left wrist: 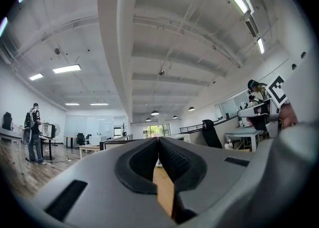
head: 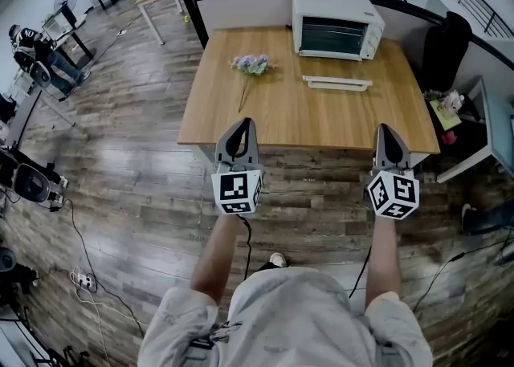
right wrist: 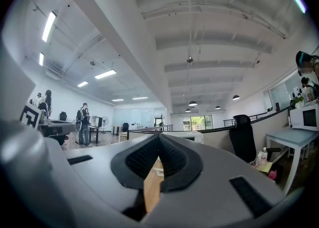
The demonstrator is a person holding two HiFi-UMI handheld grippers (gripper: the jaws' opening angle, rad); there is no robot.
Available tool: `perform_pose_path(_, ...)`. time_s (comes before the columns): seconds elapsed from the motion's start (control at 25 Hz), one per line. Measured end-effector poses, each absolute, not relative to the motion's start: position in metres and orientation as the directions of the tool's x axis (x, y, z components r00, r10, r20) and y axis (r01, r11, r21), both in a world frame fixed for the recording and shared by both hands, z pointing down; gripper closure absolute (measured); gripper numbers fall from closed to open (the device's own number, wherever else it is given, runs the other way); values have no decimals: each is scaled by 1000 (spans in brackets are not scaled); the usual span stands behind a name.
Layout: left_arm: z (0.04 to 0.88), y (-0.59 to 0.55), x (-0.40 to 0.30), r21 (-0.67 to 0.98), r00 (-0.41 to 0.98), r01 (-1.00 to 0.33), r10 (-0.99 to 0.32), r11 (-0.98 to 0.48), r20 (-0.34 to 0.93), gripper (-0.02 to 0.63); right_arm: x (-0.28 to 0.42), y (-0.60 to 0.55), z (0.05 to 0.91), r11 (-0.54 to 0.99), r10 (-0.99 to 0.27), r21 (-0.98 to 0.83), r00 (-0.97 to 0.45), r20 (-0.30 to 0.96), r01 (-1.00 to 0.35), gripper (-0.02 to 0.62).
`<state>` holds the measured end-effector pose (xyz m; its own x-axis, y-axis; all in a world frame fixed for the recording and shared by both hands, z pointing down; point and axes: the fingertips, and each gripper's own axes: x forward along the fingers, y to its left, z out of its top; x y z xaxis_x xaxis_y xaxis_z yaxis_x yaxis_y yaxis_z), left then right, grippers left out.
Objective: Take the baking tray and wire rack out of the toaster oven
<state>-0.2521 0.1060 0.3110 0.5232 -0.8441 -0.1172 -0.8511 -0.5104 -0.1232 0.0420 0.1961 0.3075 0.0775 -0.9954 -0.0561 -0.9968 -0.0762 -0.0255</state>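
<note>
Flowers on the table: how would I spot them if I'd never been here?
Find the wooden table with the white toaster oven at its far edge. Left of the oven lies a small flower bunch on a long stem. Nothing else there is purple.

The boxy white metal toaster oven (head: pixel 336 25) has a dark glass door. The honey-brown wooden desk (head: pixel 305 120) shows fine straight grain. A small bunch of pale lilac flowers (head: pixel 252 65) has green stems. The long flat strip (head: pixel 337 82) looks white, perhaps cream; glare blurs it. The grey plastic left gripper (head: pixel 245 121) and right gripper (head: pixel 385 127) have black dimpled pads (left wrist: pixel 139 164) in their jaws, and each cube is white with black square markers. The plank floor (head: pixel 120 197) is streaked grey-brown.
</note>
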Motion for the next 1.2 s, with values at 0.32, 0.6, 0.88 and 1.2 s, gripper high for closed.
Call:
perform_pose_path(0.32, 323, 83, -259, -145, 539, -839, -837, -525, -90, 591, 27, 174, 317, -85, -996, 2, 84, -32, -996, 572)
perform_pose_path(0.6, 329, 67, -258, -133, 544, -836, -835, -532, -79, 591, 22, 155, 324, -79, -997, 29, 78, -15, -996, 571)
perform_pose_path(0.88, 338, 39, -243, -133, 538, -839, -841, -527, -57, 590, 41, 119, 339, -73, -997, -4, 73, 5, -997, 449)
perform_pose_path(1.2, 341, -12, -204, -145, 529, -842, -848, -520, -31, 589, 84, 65, 348, -74, -997, -21, 74, 15, -997, 241)
